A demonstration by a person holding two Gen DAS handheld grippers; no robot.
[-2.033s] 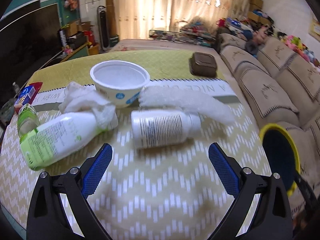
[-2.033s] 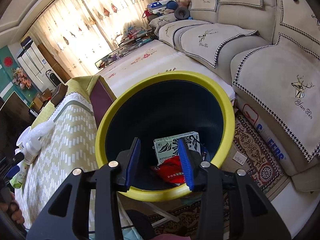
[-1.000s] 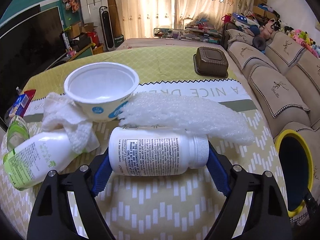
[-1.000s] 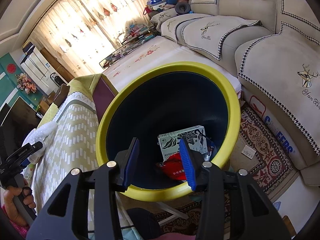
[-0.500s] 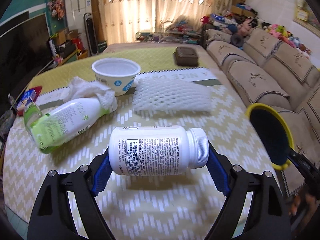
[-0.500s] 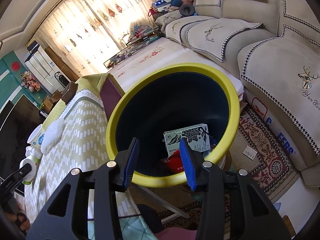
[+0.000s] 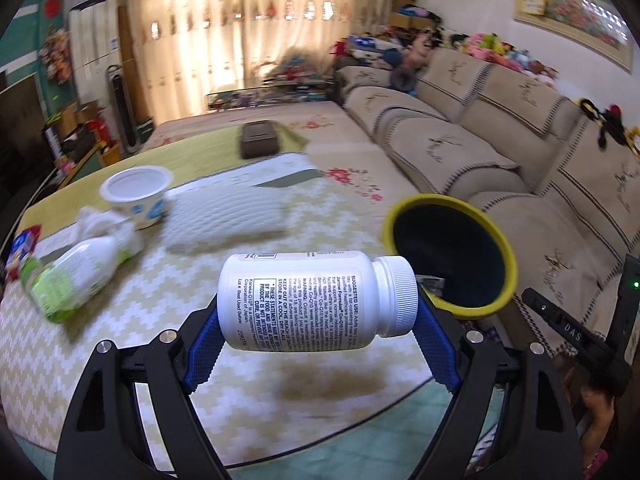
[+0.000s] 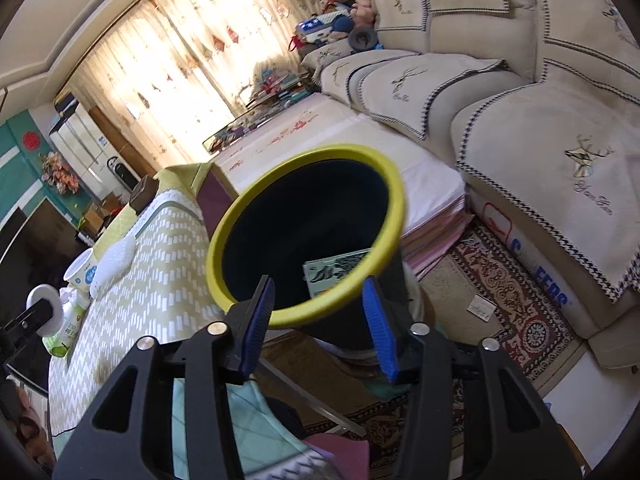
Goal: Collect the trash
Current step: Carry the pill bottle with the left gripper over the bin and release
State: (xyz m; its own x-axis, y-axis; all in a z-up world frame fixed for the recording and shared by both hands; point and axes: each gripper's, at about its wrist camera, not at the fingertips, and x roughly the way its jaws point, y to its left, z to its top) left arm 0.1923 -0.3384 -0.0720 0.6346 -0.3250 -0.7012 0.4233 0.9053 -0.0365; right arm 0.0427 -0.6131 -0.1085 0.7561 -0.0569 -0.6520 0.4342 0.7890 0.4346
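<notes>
My left gripper [image 7: 316, 340] is shut on a white pill bottle [image 7: 312, 300], held sideways in the air above the table's near edge, cap to the right. The dark bin with a yellow rim [image 7: 448, 252] is just right of the bottle. My right gripper [image 8: 318, 326] is shut on the bin's near rim [image 8: 304, 236] and holds the bin tilted toward the table. A printed box [image 8: 340, 268] lies inside the bin. The bottle's cap [image 8: 46, 308] also shows at the far left of the right wrist view.
On the table [image 7: 120, 320] lie a green-white bottle [image 7: 76, 276], a crumpled tissue [image 7: 96, 220], a white cup [image 7: 136, 192], a white foam net [image 7: 224, 216] and a brown box [image 7: 258, 144]. A beige sofa [image 7: 520, 160] stands to the right, a patterned rug [image 8: 516, 308] below it.
My left gripper closed on the pill bottle, lifted it off the table and carried it right toward the bin. My right gripper raised and tilted the bin toward the table.
</notes>
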